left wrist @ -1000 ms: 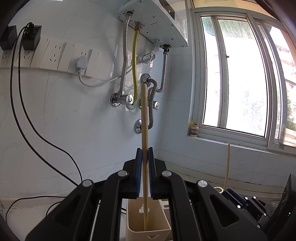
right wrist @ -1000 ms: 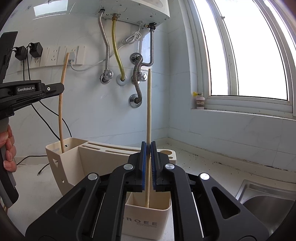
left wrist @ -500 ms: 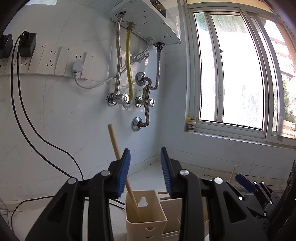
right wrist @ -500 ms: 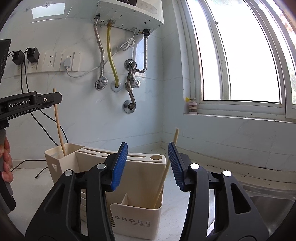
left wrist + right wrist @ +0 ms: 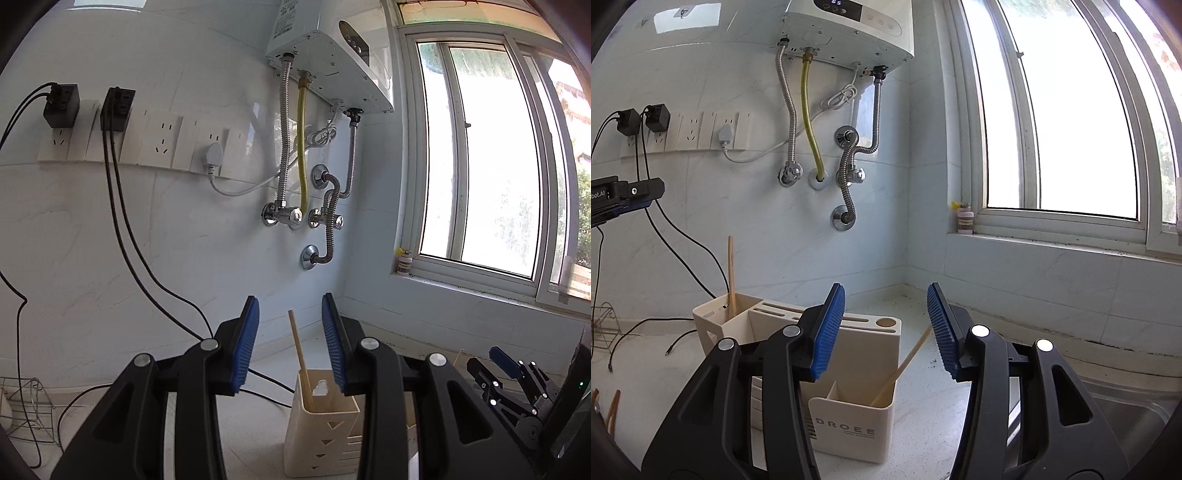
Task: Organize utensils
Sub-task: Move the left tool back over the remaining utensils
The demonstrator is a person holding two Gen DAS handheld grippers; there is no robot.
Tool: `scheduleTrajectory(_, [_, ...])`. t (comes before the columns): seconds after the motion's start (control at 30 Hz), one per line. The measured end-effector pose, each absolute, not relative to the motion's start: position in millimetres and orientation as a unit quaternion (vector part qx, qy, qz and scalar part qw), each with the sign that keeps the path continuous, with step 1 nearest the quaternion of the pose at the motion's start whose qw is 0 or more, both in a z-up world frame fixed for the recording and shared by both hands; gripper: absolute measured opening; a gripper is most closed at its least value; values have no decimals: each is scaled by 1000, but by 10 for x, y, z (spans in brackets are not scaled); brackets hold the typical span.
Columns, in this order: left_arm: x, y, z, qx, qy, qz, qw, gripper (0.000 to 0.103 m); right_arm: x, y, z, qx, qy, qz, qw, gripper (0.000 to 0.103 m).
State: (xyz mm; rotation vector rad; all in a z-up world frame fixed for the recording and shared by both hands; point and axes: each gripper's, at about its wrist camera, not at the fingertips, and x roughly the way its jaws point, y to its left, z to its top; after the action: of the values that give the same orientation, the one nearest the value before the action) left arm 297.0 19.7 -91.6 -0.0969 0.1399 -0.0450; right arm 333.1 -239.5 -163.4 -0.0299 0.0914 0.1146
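A cream utensil holder (image 5: 849, 424) stands on the white counter, also in the left wrist view (image 5: 325, 435). One wooden chopstick (image 5: 300, 356) leans in its left end cup, also showing in the right wrist view (image 5: 731, 273). Another chopstick (image 5: 903, 365) leans in the front cup marked DROEE. My left gripper (image 5: 290, 345) is open and empty above the left cup. My right gripper (image 5: 884, 328) is open and empty above the front cup. The right gripper shows at the lower right of the left wrist view (image 5: 513, 373).
A water heater (image 5: 846, 33) with hoses hangs on the wall behind. Black cables (image 5: 147, 266) run down from wall sockets to the counter. A steel sink (image 5: 1126, 413) lies at the right. A wire rack (image 5: 26, 410) stands at the left. More wooden utensils (image 5: 611, 410) lie at far left.
Both grippers opened and let go of their chopsticks, which dropped and now lean in the cups. Both grippers have pulled back and up.
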Motion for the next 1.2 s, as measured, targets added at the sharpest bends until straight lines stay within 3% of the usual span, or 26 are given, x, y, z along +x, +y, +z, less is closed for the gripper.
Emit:
scheduleTrajectory(0.07, [2803,318,-877,-44,73,-6,996,46,3267,-2354,-1600,-14,47,69,996,58])
scheduleTrajectory(0.13, [2619,464,-837,-42,76,17,996,60,3208,-2286,-1572,-15,53,81,995,58])
scheduleTrajectory(0.3, [2179,881,-790,-80,102,84,988,64,3112,-2077,-1598,-7,90,117,989,59])
scheduleTrajectory(0.37, [1990,1036,-801,-96,107,115,983,76,3073,-1969,-1647,-5,111,137,984,60])
scheduleTrajectory(0.53, [1578,1211,-926,-73,131,161,976,89,2942,-1706,-1732,-16,138,187,972,65])
scheduleTrajectory(0.67, [1288,1340,-1070,-71,161,193,965,97,2879,-1511,-1806,-33,160,233,959,78])
scheduleTrajectory(0.73, [1152,1420,-1156,-85,177,211,958,98,2858,-1409,-1862,-42,178,253,950,79])
scheduleTrajectory(0.87, [952,1541,-1295,-101,203,238,945,98,2794,-1232,-1969,-49,214,295,930,93])
scheduleTrajectory(1.2, [1032,1869,-1949,-166,366,242,883,98,2719,-607,-2303,-96,352,369,855,93])
